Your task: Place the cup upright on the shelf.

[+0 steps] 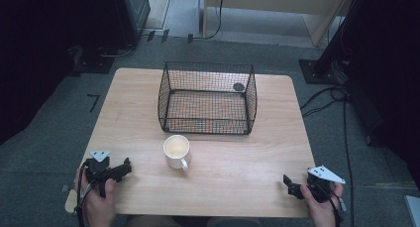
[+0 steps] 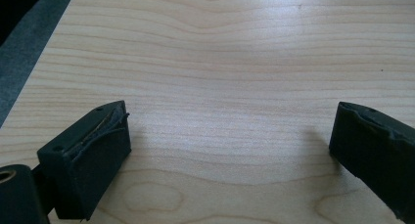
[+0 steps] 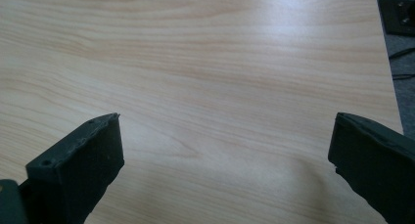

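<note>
A white mug (image 1: 176,148) stands on the wooden table (image 1: 247,157) just in front of a black wire basket (image 1: 208,97) (handle toward the person). The left gripper (image 1: 125,167) and right gripper (image 1: 288,183) rest at the near corners, jaws wide apart, holding nothing.

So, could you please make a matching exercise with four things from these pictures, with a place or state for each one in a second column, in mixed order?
Things:
1. mug
2. wire basket
3. left gripper
4. right gripper

Places or states:
A. black mesh, standing at the far middle of the table
B. open, at the near right corner of the table
C. white, upright, just in front of the basket, handle towards the person
D. open, at the near left corner of the table

Right pairs: 1-C, 2-A, 3-D, 4-B
</note>
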